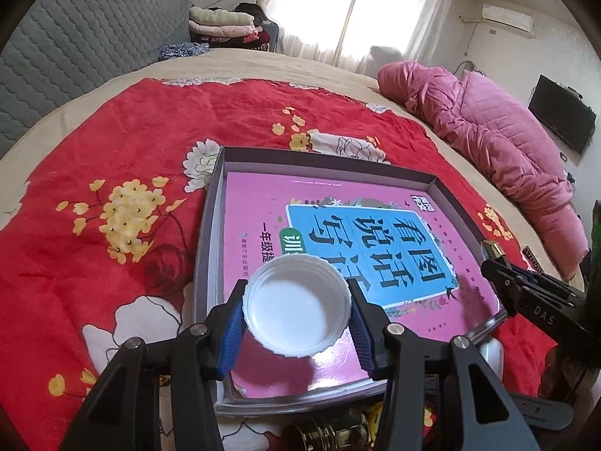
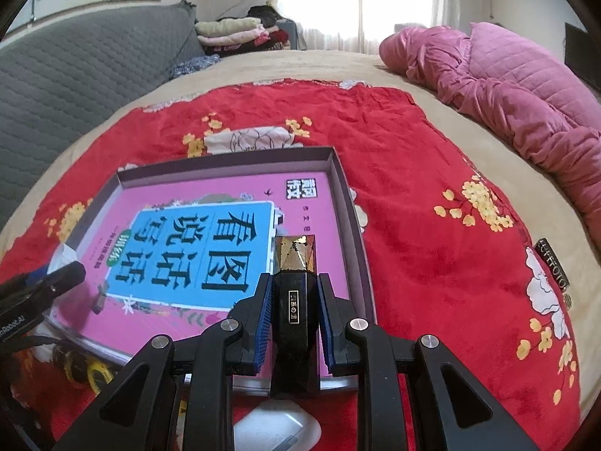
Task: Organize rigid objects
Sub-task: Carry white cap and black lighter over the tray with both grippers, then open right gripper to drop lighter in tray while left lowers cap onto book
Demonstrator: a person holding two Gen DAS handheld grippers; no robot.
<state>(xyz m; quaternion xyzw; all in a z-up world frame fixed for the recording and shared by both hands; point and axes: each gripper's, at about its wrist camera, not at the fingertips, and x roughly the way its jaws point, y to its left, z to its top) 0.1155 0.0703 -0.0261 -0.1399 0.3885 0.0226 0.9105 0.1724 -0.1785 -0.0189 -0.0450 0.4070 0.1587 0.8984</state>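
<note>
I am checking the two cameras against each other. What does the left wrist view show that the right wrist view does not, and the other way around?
Only the left wrist view shows the white cap clamped in the left gripper, and a wall television. Only the right wrist view shows the black and gold bottle clamped in the right gripper in full, and a white object beneath it. Both show the shallow box with the pink book, the red floral cloth and the pink quilted coat.

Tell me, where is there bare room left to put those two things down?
Free: the pink book cover inside the grey tray, and red bedspread left of it. Crowded: the tray's near edge, where white cap and black-gold bottle hang.
</note>
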